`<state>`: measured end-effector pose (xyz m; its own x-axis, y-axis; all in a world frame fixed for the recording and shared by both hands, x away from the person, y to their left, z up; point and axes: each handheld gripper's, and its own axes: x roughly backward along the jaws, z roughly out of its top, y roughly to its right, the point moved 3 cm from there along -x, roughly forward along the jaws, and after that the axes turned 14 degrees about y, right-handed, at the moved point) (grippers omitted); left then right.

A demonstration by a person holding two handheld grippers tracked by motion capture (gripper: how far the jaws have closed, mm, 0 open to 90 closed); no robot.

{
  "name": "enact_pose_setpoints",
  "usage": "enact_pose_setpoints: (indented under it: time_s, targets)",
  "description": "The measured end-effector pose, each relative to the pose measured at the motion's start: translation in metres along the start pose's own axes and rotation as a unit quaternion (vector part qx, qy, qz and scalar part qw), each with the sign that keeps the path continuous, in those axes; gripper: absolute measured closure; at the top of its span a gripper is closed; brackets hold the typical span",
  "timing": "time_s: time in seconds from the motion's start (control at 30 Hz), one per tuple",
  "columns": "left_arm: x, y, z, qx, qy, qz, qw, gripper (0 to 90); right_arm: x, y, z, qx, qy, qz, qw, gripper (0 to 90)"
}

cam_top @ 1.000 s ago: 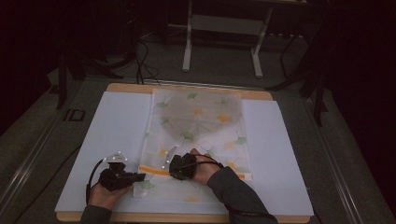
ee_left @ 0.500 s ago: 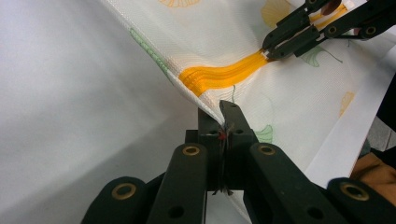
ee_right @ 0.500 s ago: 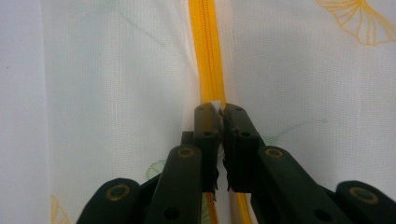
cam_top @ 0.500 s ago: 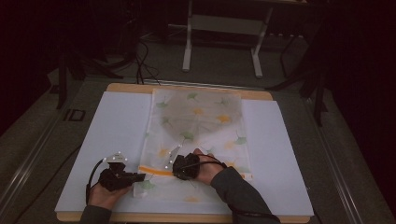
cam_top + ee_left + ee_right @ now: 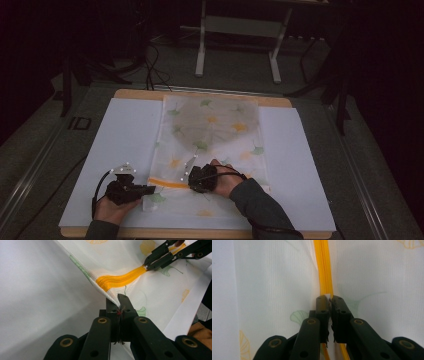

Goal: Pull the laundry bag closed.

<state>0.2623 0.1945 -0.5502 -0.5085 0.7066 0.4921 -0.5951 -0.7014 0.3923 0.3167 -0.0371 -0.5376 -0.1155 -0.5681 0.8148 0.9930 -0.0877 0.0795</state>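
A white mesh laundry bag (image 5: 212, 127) printed with green and yellow leaves lies flat on the white board (image 5: 125, 140). An orange zipper (image 5: 167, 183) runs across its near end. My left gripper (image 5: 150, 190) is shut on the bag's left edge (image 5: 110, 296), just below the zipper's end (image 5: 117, 281). My right gripper (image 5: 190, 181) is shut on the small white zipper pull (image 5: 327, 294), with the orange zipper (image 5: 324, 267) running straight ahead of its jaws. The left gripper view also takes in the right gripper (image 5: 148, 265), pinching the zipper farther along.
The white board sits on a wooden table (image 5: 200, 95) whose edge runs along the back. Beyond the table a metal stand (image 5: 237, 45) and cables (image 5: 150, 65) are on the dark floor. A person's sleeve (image 5: 255, 205) lies across the bag's near right corner.
My right gripper has edged slightly to the right along the zipper, so a little more orange shows between the two grippers. The left gripper has stayed put.
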Motion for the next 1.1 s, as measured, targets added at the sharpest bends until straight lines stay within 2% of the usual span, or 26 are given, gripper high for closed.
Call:
enact_pose_setpoints:
  time_s: [1.1]
  targets:
    - [0.0,-0.001,0.0,0.0,0.001,0.0,1.0,88.4,0.018,0.007,-0.024,-0.012,-0.017,-0.01,0.9997,84.9]
